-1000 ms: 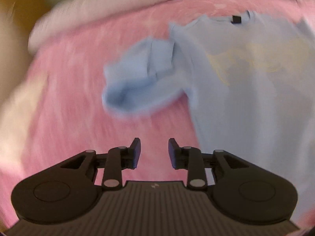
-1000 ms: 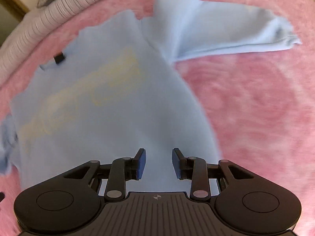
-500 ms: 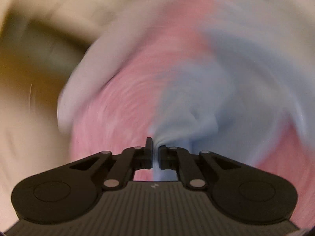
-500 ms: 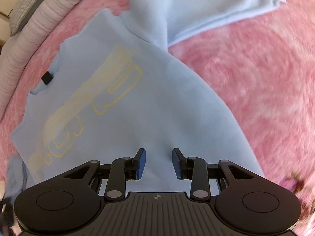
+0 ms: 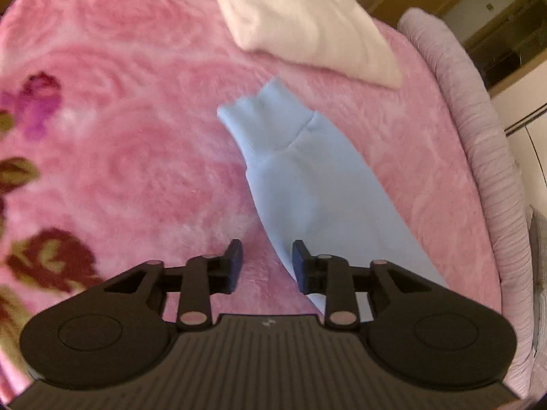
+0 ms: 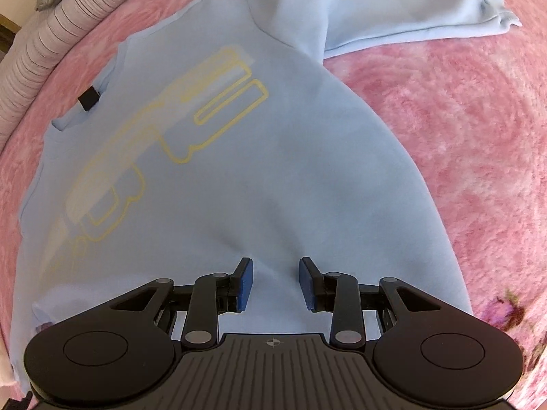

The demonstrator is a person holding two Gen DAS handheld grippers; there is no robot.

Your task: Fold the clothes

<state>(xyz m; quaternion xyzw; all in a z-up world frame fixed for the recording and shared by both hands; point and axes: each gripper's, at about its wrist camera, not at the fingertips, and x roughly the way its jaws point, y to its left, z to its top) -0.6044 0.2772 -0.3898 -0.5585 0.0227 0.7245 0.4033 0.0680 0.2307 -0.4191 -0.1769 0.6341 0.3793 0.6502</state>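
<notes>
Left wrist view: left claw (image 5: pixel 266 262) spread, holding nothing, its right finger over the edge of the light blue sweatshirt sleeve (image 5: pixel 307 184); sleeve's long axis runs straight ahead, cuff at far end, on pink plush blanket (image 5: pixel 119 119). Right claw (image 6: pixel 275 282) spread, empty, over the sweatshirt body (image 6: pixel 239 171), other sleeve far ahead-right.

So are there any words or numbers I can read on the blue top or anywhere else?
None can be read.
Sweatshirt: big yellow outlined print, seen slanted and faded; letters cannot be made out.
Black neck tag: too small to read.
Left sleeve: no text.
</notes>
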